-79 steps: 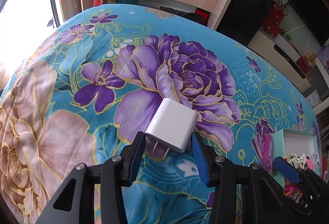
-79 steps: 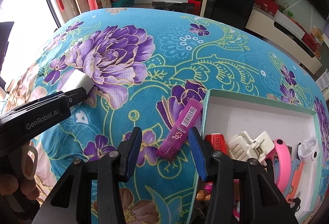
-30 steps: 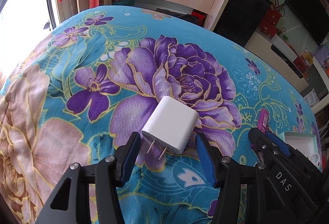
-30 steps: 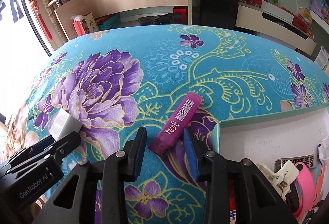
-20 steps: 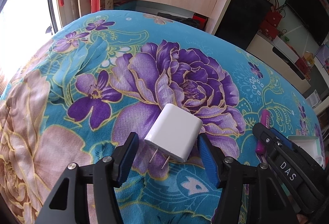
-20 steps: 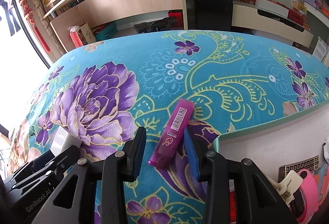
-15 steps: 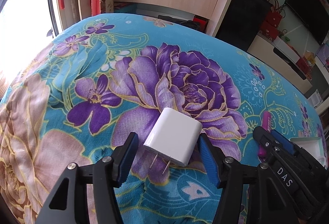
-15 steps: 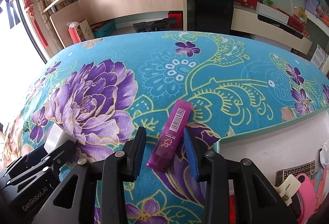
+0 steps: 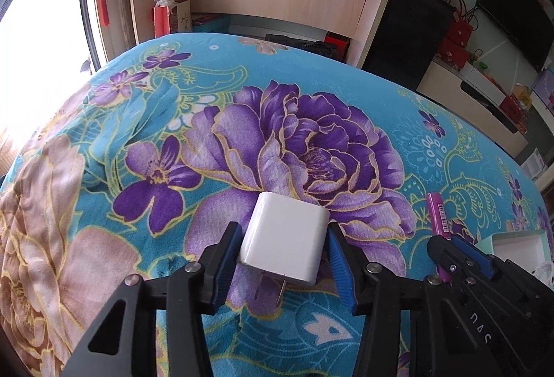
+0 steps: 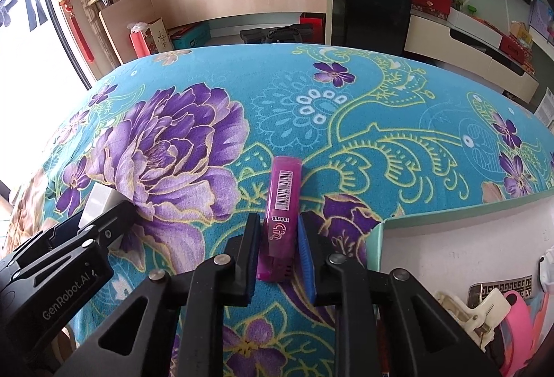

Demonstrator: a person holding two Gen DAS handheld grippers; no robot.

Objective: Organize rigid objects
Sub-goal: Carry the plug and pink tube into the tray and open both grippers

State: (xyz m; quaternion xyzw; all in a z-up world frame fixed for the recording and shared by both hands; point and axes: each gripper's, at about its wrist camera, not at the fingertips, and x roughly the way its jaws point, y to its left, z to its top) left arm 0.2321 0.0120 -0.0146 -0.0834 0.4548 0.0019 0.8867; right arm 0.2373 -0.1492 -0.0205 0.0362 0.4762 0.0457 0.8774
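Left gripper [image 9: 282,259] is closing on the white USB charger [image 9: 285,240], prongs toward camera, on the floral blanket [image 9: 173,134]. Right gripper [image 10: 277,247] is clamped on the magenta lighter [image 10: 281,214] lengthwise, probably bound for the adjacent white box [image 10: 381,238].

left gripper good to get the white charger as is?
Probably yes. The left gripper is closing with the white charger squarely between its jaws; nothing on the blanket blocks it.

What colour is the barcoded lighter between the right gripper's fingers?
Translucent magenta-pink lighter, with a white barcode label; it shows best in the right wrist view.
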